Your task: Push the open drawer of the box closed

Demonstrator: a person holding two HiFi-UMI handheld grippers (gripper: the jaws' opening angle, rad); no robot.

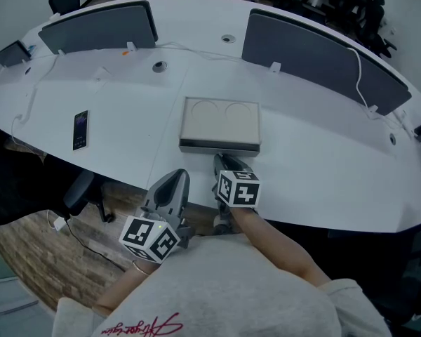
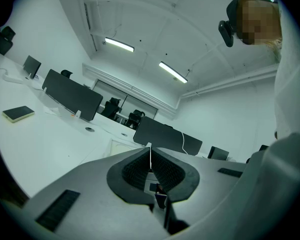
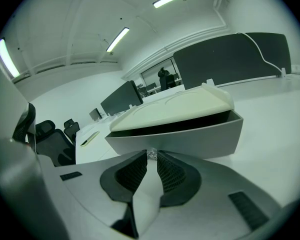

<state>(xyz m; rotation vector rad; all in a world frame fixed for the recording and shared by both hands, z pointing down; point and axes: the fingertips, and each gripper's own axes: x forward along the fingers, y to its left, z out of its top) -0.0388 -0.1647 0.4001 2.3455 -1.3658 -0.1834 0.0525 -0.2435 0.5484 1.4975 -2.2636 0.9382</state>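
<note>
— Where is the box?

— In the middle of the white bench, in the head view. Its pale top faces up and its drawer is on the 6 o'clock side, toward the person. The drawer stands out a little. In the right gripper view a dark gap runs between the box top and the grey drawer front.

— And the right tongs?

— At 6 o'clock from the box, pointing at 12, with the tips right up against the drawer front. In their own view the right tongs are drawn narrow, the tips nearly meeting. A small glinting bit sits right at the tips, on the drawer front. I cannot tell whether it is pinched or only touched.

— The left tongs?

— At about 7 o'clock from the box, near the bench's near edge and well apart from the drawer. In their own view the left tongs are pressed together to a thin slit with nothing between them, and they look up across the bench.

— Anything else on the bench?

— A phone lies flat at 9 o'clock from the box, well apart from it. Dark dividers stand at 11 and 2 o'clock.
</note>
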